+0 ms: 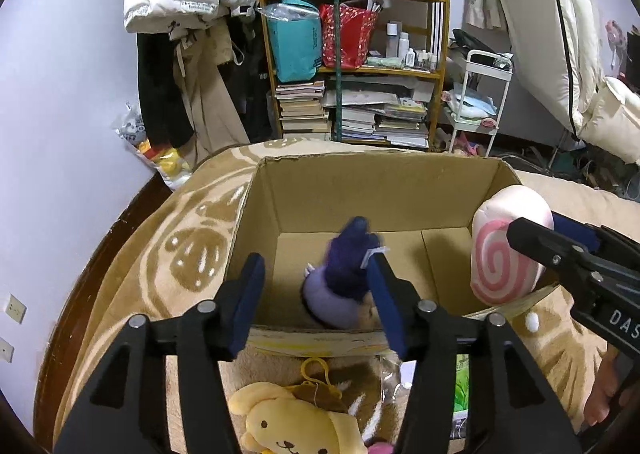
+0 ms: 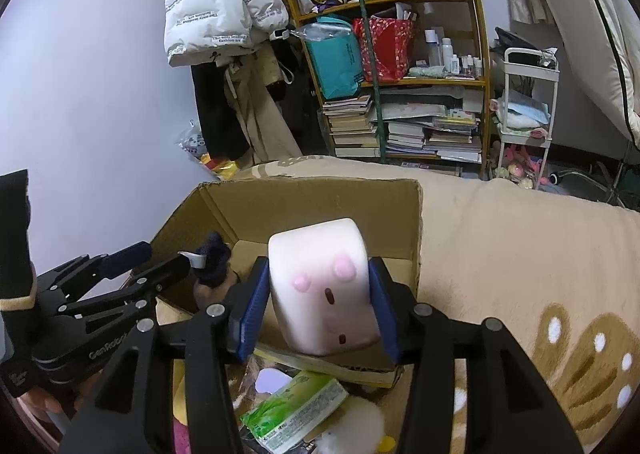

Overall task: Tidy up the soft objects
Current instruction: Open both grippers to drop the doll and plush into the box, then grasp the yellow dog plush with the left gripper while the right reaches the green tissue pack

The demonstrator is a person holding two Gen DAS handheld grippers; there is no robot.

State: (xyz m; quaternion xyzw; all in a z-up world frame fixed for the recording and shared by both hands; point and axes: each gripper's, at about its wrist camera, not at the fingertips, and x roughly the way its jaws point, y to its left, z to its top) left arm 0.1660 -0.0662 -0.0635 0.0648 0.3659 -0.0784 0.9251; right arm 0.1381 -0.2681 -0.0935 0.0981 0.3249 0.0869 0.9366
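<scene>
**Both tongs over the box**

My left gripper (image 1: 316, 302) points down into the cardboard box (image 1: 360, 190), its jaws spread wide with nothing between them. The purple plush (image 1: 344, 278) lies inside the box, just ahead of and beside the right-hand pad. My right gripper (image 2: 318, 306) hangs above the box's near right corner, jaws pressed against both sides of the pink-swirl plush (image 2: 324, 286), which sits upright between the pads.

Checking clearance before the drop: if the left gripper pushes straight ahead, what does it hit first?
Likely the purple plush: it sits in the cardboard box just beyond the left gripper, whose jaws are open. Depth is unclear; the box's near rim lies just below that line.
</scene>
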